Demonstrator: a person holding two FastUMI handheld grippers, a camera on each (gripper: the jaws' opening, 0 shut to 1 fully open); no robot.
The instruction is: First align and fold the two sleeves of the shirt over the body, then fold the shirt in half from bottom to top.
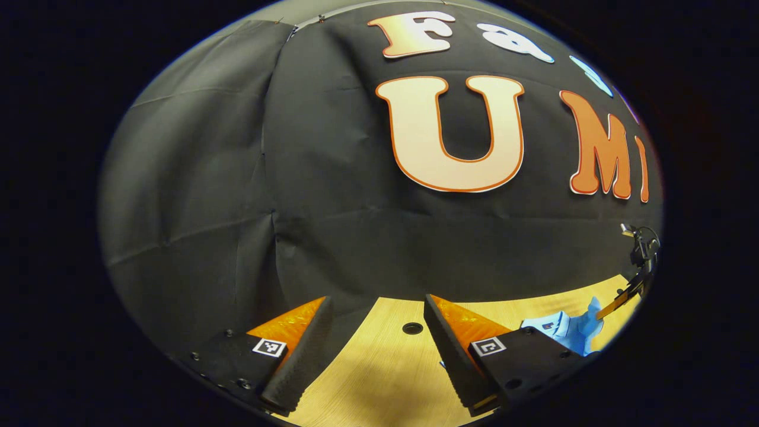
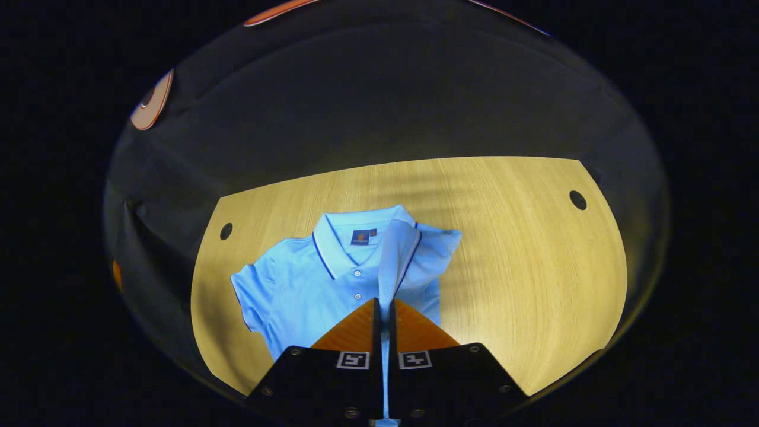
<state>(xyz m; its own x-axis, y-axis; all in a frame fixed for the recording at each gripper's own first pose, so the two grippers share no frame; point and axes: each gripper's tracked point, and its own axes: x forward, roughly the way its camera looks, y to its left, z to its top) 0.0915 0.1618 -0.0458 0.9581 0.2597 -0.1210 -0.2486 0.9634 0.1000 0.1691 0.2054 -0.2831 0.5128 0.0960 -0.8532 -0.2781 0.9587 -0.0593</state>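
A light blue polo shirt (image 2: pixel 308 284) lies face up on the wooden table (image 2: pixel 522 261), collar toward the far edge. My right gripper (image 2: pixel 384 305) is shut on its right sleeve (image 2: pixel 396 255) and holds it lifted over the body, near the button placket. The other short sleeve (image 2: pixel 249 293) lies spread flat at the left. In the left gripper view my left gripper (image 1: pixel 376 311) stands open above bare table, nothing between its fingers. Far right in that view a bit of the blue shirt (image 1: pixel 566 332) shows, with the right gripper (image 1: pixel 628 293) pulling fabric up.
The black cloth wall (image 1: pixel 308 196) stands close behind the table. Round cable holes (image 2: pixel 577 200) sit near the table's far corners, another hole (image 1: pixel 412 328) ahead of my left gripper. Bare wood extends to the right of the shirt.
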